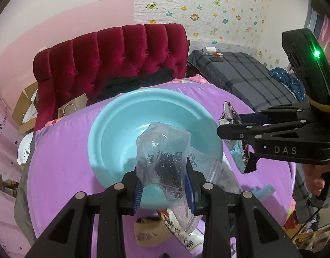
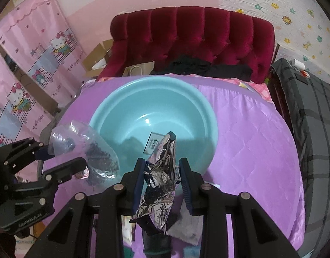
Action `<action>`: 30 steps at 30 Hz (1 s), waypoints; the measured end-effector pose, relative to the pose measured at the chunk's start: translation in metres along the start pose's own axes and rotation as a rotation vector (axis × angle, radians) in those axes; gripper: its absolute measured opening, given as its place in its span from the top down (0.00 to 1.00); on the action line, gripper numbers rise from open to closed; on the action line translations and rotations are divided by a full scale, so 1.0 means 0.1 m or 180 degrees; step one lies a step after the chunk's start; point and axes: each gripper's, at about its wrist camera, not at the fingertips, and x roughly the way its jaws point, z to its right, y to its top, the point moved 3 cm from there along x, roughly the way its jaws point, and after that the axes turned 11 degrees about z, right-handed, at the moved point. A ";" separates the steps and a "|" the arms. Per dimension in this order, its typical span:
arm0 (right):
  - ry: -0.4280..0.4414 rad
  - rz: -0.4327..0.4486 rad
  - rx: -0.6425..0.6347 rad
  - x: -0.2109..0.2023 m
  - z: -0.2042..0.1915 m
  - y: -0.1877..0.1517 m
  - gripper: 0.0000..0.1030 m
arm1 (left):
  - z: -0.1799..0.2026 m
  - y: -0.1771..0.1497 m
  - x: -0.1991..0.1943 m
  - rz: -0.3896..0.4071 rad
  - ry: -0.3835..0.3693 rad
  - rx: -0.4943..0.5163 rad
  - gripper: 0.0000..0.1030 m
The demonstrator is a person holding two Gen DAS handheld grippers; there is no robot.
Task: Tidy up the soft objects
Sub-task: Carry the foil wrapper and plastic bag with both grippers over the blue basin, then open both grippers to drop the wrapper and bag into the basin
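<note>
Writing first: "DAS" in white on right gripper (image 1: 224, 132) body in left view; blurry white lettering on left gripper (image 2: 63, 157) body in right view, not readable. "You light..." script on pink wall strip (image 1: 1, 126), partly legible. Black-and-white label panel on foil pack (image 2: 158, 185), too small to read.

Left gripper (image 1: 163, 185) clamped on clear bag (image 1: 165, 161) holding dark specks, held over near rim of basin (image 1: 126, 116). Right gripper (image 2: 162, 185) clamped on crinkled foil pack, tip over near side of basin (image 2: 156, 99). Foil pack (image 1: 231, 116) just right of basin in left view; clear bag (image 2: 83, 144) at basin's left rim in right view.

Around: one teal basin, sitting on purple quilted cover (image 2: 251, 139). One red tufted headboard (image 1: 113, 58) behind, black cloth (image 2: 208, 66) at its foot. One paper bag (image 1: 73, 106), cardboard box (image 2: 98, 58), grey plaid bedding (image 1: 244, 75), Hello Kitty curtain (image 2: 35, 60). More packets (image 1: 175, 234) lying under left gripper, partly hidden by its arms.

Count: two grippers, two held packs, one basin.
</note>
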 end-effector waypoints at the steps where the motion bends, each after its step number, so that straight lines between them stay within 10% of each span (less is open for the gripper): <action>1: 0.0000 0.0005 0.0010 0.05 0.01 0.03 0.67 | -0.02 0.02 0.03 0.0001 0.0000 0.0002 0.65; 30: -0.0100 -0.0314 0.0185 1.40 0.23 0.09 0.64 | -0.30 -0.15 1.38 -0.0411 0.0166 0.0009 0.65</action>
